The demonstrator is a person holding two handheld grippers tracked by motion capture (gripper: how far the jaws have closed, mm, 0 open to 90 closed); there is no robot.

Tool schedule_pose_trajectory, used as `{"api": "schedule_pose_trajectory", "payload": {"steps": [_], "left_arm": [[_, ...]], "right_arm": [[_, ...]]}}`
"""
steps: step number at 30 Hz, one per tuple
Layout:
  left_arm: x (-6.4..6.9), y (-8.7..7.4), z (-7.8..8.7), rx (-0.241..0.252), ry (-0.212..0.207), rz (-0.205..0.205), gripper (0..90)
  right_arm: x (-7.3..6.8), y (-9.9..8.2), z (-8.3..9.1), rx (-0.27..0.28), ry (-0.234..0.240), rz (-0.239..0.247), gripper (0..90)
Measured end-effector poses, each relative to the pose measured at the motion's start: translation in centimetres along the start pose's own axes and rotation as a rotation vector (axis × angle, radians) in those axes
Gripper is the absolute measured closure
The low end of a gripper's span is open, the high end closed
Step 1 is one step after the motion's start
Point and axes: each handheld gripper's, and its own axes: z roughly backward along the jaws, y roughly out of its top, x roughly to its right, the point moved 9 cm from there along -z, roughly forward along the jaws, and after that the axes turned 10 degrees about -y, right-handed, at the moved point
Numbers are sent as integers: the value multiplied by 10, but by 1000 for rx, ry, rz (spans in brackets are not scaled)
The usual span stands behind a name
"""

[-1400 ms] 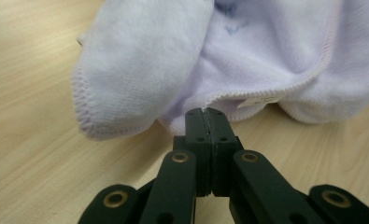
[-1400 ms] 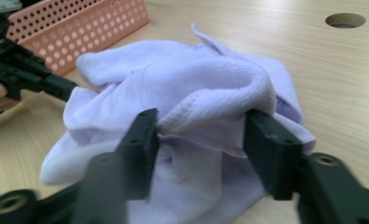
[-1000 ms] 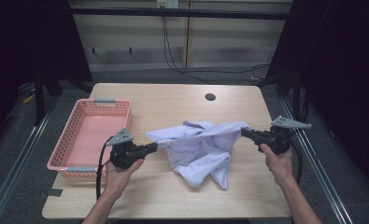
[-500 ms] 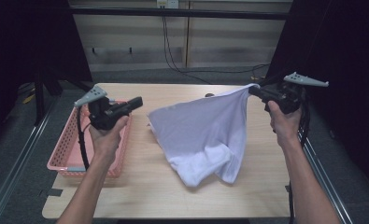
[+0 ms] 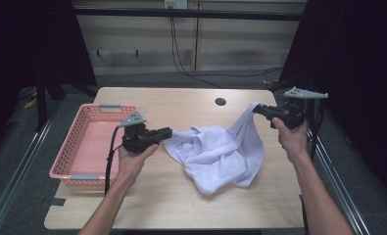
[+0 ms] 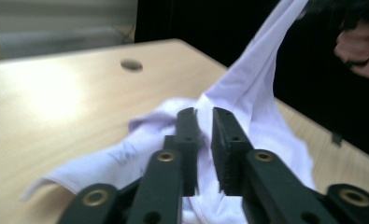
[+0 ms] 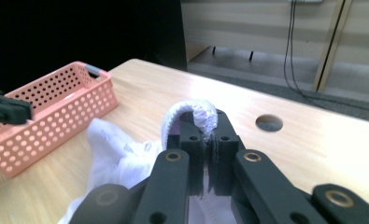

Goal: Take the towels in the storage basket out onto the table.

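White shirt slack between two grippers, pink basket waiting at the left
The pink basket (image 5: 83,147) sits at the table's (image 5: 181,205) left edge; beside it the left gripper (image 5: 169,132) reaches the edge of the white garment (image 5: 215,156), its jaws a narrow gap apart over the cloth, so whether they pinch it I cannot tell. The garment lies crumpled mid-table, one corner lifted to the right gripper (image 5: 257,109), clenched on a folded hem. It looks light, limp and prone to sag; hems or seams seem the surest places to take hold
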Motion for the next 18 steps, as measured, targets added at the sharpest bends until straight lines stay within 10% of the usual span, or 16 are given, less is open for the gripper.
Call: {"api": "schedule_pose_trajectory", "payload": {"steps": [6, 18], "left_arm": [[1, -26, -46, -70, -76, 24, 669], [-16, -49, -99, -153, -45, 75, 500]], "right_arm": [[1, -25, -5, -5, 34, -47, 864], [4, -53, -5, -18, 58, -64, 864]]}}
